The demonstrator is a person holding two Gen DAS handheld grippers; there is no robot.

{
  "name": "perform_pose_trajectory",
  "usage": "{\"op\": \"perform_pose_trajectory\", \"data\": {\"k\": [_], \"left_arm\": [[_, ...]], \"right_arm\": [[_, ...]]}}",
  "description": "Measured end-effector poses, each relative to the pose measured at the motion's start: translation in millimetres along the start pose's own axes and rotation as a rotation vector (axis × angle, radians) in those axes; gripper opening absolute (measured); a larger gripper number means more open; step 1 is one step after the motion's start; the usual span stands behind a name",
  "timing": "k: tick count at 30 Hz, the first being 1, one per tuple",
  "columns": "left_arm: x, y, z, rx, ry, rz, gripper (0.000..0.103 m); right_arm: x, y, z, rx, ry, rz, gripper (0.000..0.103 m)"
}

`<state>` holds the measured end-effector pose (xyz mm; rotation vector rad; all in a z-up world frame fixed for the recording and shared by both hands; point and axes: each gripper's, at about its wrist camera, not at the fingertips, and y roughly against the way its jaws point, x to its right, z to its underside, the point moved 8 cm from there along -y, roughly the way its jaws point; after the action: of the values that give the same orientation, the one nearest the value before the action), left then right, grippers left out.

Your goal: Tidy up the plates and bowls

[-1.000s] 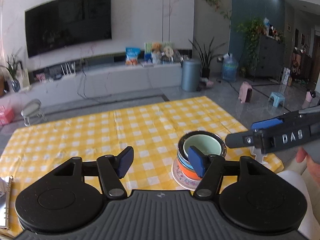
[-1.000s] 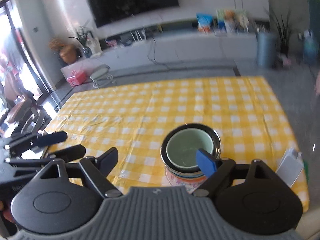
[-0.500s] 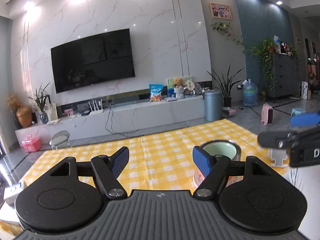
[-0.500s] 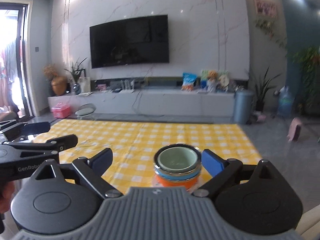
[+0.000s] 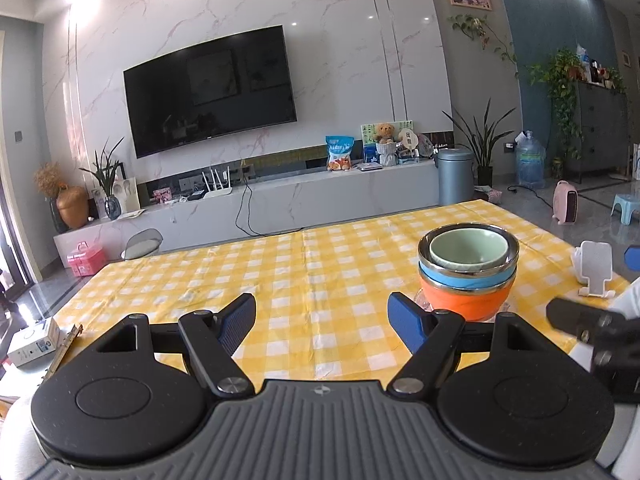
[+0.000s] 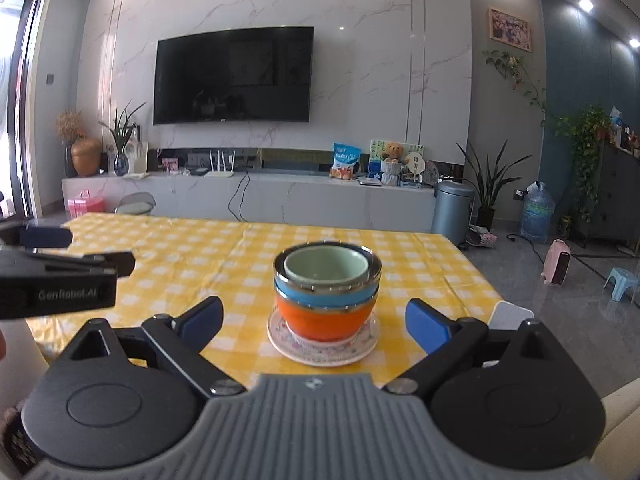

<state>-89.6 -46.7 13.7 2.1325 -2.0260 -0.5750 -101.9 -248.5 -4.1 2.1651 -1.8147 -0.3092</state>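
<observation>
A stack of bowls (image 6: 326,298) stands on a patterned plate (image 6: 324,346) on the yellow checked tablecloth (image 6: 200,256). An orange bowl is at the bottom, a blue steel-rimmed bowl above it, a pale green bowl (image 6: 326,266) on top. The stack also shows in the left wrist view (image 5: 467,276). My right gripper (image 6: 314,320) is open and empty, just short of the stack, which sits between its fingers' line. My left gripper (image 5: 322,316) is open and empty, to the left of the stack.
A white phone stand (image 5: 594,268) sits near the table's right edge. A small box (image 5: 34,340) lies off the table's left corner. Beyond the table are a TV console (image 6: 248,196), a grey bin (image 6: 452,210) and plants.
Both grippers have pulled back and tilted from looking down at the stack to looking level across the table. The stack has not moved.
</observation>
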Motion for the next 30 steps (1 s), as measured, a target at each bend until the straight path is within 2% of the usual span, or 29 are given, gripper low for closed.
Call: {"op": "perform_pose_trajectory", "data": {"k": [4,11,30], "left_arm": [[3.4,-8.7,12.5,-0.035,-0.011,0.001,0.088],[1.4,-16.2,22.1,-0.085,-0.01,0.014,0.088],[-5.6,-14.1,19.1,-0.094,0.003,0.017,0.088]], "right_arm": [[4.4,-12.8,11.7,-0.041,-0.064,-0.026,0.096],[6.6,-23.6,24.0,-0.059,-0.13,0.001,0.096],[3.1,-25.7,28.9,-0.071,-0.117,0.004,0.096]]}}
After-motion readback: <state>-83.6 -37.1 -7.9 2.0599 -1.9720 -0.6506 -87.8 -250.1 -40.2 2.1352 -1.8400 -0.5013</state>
